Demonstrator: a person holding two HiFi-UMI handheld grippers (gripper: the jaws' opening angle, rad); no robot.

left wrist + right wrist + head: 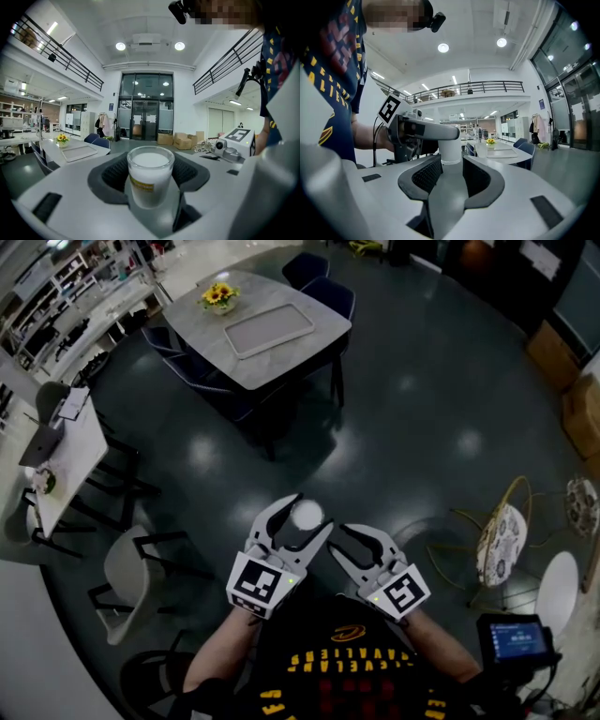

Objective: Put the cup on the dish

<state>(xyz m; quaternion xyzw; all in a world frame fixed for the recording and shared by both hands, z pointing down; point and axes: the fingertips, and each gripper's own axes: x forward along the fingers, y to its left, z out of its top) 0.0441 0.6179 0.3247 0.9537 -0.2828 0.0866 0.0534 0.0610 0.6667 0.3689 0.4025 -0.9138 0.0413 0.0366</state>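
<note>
Head view, looking steeply down: a person stands on a dark, shiny floor (403, 427) with a gripper in each hand, both held close in front of the body. The left gripper (311, 512) grips a small white cup (306, 515) between its padded jaws. In the left gripper view the cup stands upright with a yellowish band on its side, and whether it holds liquid cannot be told. The right gripper (336, 538) sits just beside the cup, jaws apart with nothing between them; in its own view the cup shows just beyond the jaw tips.

Well apart from the person, across open floor, a grey surface (199, 331) carries a flat rectangular tray (269, 330) and a pot of yellow flowers (218, 294). The tray is probably the dish the task means. Dark chairs stand around this surface.

The step in hand looks like carrying the cup over to the dish. To do it well:
- Let the left gripper alone hold the cup and carry it level and upright.
- Draw the open right gripper aside so it cannot knock the cup.
- Approach the surface on a side free of chairs.
- Lower the cup flat onto the middle of the tray, clear of the flowers, and open the jaws only once its base rests there.
</note>
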